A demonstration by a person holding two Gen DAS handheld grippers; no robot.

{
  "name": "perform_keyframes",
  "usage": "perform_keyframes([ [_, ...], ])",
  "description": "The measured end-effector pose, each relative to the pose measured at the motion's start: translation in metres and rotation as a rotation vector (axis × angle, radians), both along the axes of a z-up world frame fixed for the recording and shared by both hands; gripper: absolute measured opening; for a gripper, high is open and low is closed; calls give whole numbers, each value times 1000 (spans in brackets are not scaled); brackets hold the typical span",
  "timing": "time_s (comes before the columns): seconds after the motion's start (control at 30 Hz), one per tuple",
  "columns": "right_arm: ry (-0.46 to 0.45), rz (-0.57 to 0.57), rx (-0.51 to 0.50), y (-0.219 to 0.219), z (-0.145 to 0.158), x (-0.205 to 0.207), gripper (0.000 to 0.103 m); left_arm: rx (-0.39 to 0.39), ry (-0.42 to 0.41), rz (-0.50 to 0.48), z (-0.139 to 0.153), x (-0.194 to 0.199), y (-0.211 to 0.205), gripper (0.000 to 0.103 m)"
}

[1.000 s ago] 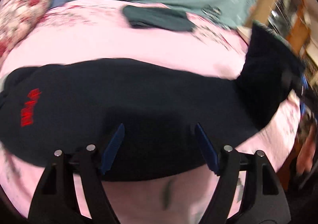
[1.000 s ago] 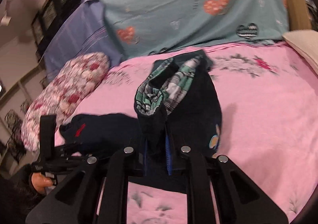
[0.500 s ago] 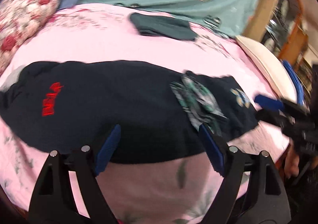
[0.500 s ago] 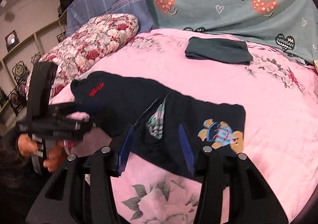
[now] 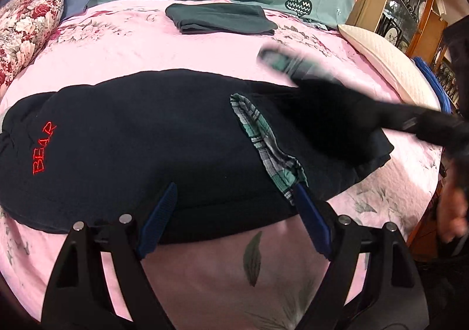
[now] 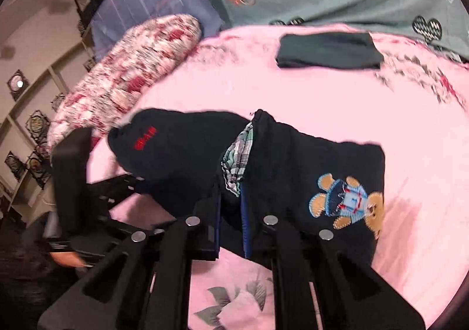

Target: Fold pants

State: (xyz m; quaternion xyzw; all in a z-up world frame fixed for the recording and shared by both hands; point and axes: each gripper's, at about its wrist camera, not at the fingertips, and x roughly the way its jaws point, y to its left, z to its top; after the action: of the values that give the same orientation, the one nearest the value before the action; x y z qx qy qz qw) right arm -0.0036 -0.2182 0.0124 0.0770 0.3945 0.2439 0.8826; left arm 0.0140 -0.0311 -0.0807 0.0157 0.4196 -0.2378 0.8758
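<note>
The navy pants (image 5: pixel 140 139) lie lengthwise across the middle of the pink bed (image 5: pixel 123 46), waist end already folded back so the plaid lining (image 5: pixel 263 139) shows. The right gripper (image 6: pixel 230 213), low in its frame, has its jaws pinching the waistband edge beside the bear patch (image 6: pixel 347 201). The left gripper (image 5: pixel 234 221) hovers at the near hem with jaws spread, holding nothing. The step in hand looks like a cross fold; next, the right likely carries its edge toward the "BEAR" lettering (image 5: pixel 44 148) while the left steadies the cloth.
</note>
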Motion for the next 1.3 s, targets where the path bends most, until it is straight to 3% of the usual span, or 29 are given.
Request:
perform_keyframes([
  [0.1,3,70,-41,13,5,-8,12,-12,0,10,0,0,4,83],
  [0.27,105,116,-128,33,-36,-3,12,-15,-5,41,4,-8,22,83],
  [0.33,97,127,-152,41,-44,-5,12,-14,-6,60,6,-10,31,83],
  [0.43,45,138,-198,47,-40,-10,20,-25,1,89,5,-11,44,83],
  [0.47,35,146,-204,49,-39,-12,34,-29,2,94,5,-12,45,83],
  [0.53,10,143,-238,53,-39,-15,44,-38,4,97,6,-12,49,83],
  [0.7,3,118,-357,70,-51,-10,45,-39,1,95,6,-13,49,83],
  [0.73,-1,108,-366,73,-52,-9,40,-41,2,94,5,-13,50,83],
  [0.77,0,93,-363,73,-53,-8,28,-43,2,94,6,-12,50,83],
  [0.87,57,59,-226,58,-48,2,12,-48,-3,92,6,-13,53,83],
  [1.0,54,-49,-48,16,-23,8,11,-59,-2,87,6,-13,54,83],
  [1.13,-79,-144,106,-17,24,2,12,-69,-2,83,6,-13,56,83],
  [1.23,-135,-110,134,-3,40,3,12,-69,-6,88,7,-13,58,83],
  [1.3,-79,-51,98,23,23,18,12,-62,-12,106,8,-13,62,83],
])
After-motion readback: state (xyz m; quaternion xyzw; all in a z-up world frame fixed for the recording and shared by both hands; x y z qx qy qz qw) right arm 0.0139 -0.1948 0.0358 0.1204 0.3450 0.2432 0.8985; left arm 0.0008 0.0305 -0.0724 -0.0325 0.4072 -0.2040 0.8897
